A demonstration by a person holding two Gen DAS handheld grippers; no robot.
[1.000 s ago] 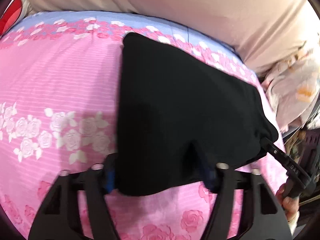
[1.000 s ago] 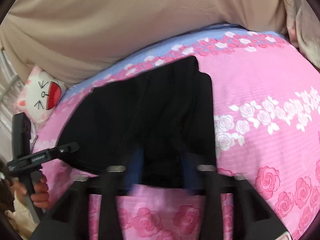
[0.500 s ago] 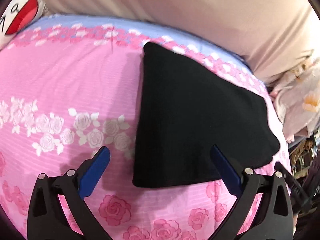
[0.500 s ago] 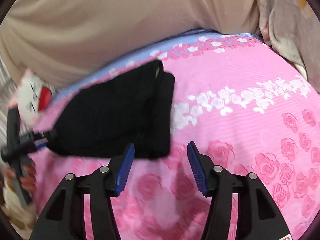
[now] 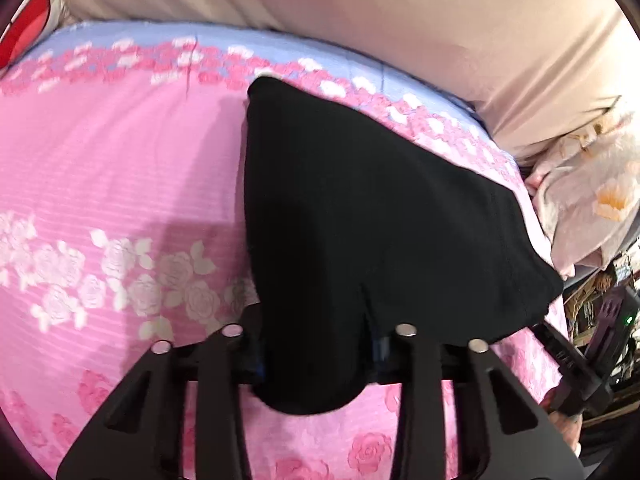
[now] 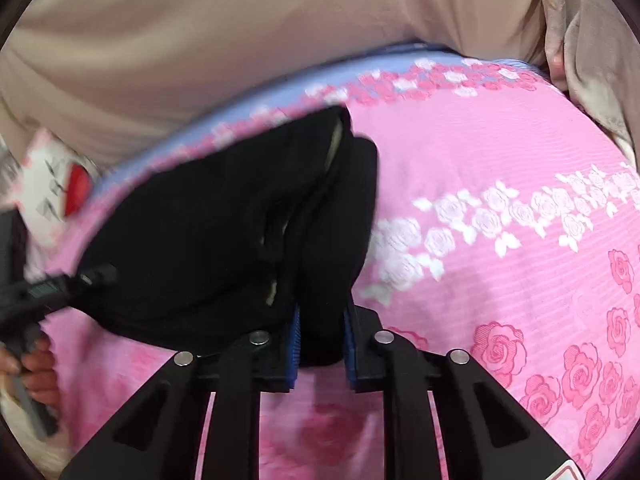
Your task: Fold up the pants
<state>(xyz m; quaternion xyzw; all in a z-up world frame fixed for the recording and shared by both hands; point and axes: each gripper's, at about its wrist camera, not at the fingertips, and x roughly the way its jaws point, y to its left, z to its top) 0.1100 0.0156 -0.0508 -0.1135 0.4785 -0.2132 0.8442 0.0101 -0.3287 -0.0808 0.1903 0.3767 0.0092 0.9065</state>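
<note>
Folded black pants (image 5: 372, 216) lie on a pink rose-patterned bedsheet (image 5: 112, 184). My left gripper (image 5: 316, 354) is closing on their near left corner, and the cloth bunches between its fingers and hides the pads. In the right wrist view the pants (image 6: 208, 232) show stacked layers with a pale lining at the fold. My right gripper (image 6: 322, 340) is closing too, its blue pads (image 6: 294, 342) pressing on the near right corner. Each gripper shows at the edge of the other's view: the right gripper (image 5: 560, 354), the left gripper (image 6: 98, 274).
A beige cushion (image 5: 400, 20) runs along the far side of the bed. A white and red cat-face plush (image 6: 56, 188) lies at the far left. A floral blanket (image 5: 592, 200) is heaped past the bed's right edge. A hand (image 6: 36, 364) holds the left gripper's handle.
Half a second ago both grippers stood open just short of the flat pants. Both have since moved in and closed on the near edge, which now bunches up.
</note>
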